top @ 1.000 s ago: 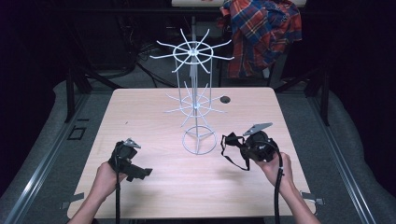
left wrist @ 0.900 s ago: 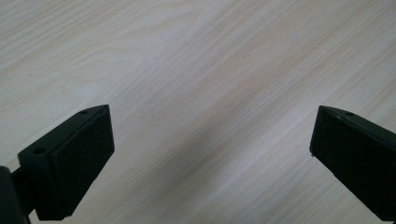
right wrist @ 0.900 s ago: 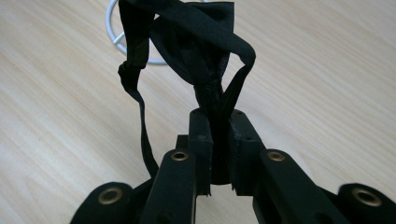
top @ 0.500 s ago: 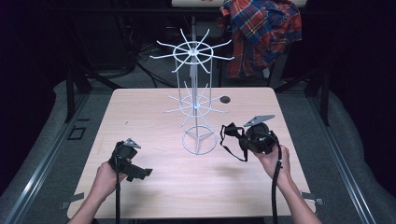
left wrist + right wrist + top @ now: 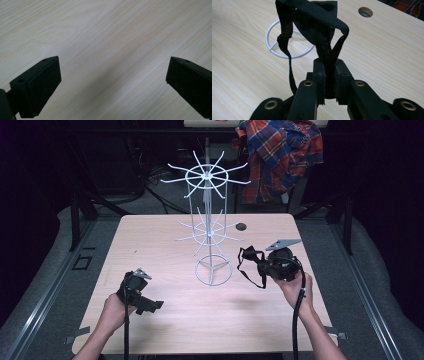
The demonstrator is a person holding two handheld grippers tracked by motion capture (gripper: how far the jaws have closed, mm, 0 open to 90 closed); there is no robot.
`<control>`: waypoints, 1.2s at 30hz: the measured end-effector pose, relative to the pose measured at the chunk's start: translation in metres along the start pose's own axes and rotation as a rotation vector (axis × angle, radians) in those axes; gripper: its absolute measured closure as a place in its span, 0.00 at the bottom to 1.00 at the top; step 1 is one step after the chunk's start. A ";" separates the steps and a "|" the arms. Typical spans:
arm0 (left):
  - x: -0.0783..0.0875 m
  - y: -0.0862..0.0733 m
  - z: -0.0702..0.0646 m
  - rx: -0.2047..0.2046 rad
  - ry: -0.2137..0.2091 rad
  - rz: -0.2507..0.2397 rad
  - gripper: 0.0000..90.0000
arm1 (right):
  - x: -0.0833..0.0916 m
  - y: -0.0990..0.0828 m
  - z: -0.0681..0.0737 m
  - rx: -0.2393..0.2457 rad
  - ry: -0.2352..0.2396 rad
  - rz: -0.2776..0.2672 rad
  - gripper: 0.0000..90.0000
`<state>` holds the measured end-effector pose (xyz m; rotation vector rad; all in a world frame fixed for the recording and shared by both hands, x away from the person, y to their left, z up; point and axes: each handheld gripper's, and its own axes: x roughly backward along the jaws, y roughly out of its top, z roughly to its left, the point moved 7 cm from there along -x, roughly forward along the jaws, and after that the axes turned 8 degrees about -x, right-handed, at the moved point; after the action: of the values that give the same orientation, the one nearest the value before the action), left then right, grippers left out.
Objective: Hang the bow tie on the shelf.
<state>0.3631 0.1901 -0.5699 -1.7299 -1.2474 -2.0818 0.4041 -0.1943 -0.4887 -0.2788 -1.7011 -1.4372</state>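
Tightly pinched, black strap (image 5: pixel 312 22) crowns right tool (image 5: pixel 328 72).

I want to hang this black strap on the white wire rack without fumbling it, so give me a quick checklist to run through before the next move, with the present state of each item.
1. Right gripper clamped on the black strap: ok, the jaws are closed on a bunched part of it.
2. Strap lifted off the table: ok, its loops hang free in the high view.
3. A loop open enough to slip over a prong: cannot tell, the strap is twisted.
4. Wire rack standing upright, prongs bare: ok.
5. Left gripper free to help: ok, its jaws are wide apart over bare wood.
6. Strap untangled from the rack's ring base: ok, it hangs beside the base.
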 end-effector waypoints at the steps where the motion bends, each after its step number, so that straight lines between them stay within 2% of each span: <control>1: 0.000 0.000 0.000 0.000 0.002 0.001 0.00 | 0.002 0.001 0.000 -0.001 0.003 -0.002 0.91; 6: -0.001 0.000 0.000 0.000 0.001 0.001 0.00 | 0.009 0.006 0.000 -0.009 0.005 -0.046 0.91; 14: 0.000 0.000 0.000 -0.002 0.003 0.002 0.00 | 0.015 0.009 0.000 -0.017 0.022 -0.077 0.91; 24: 0.000 0.000 0.000 -0.003 0.000 0.004 0.00 | 0.022 0.014 -0.001 -0.021 0.027 -0.099 0.91; 36: 0.000 0.000 0.000 -0.001 0.001 0.004 0.00 | 0.023 0.021 -0.001 -0.035 0.030 -0.114 0.91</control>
<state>0.3626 0.1903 -0.5699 -1.7305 -1.2412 -2.0809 0.4048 -0.1969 -0.4579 -0.1801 -1.6918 -1.5481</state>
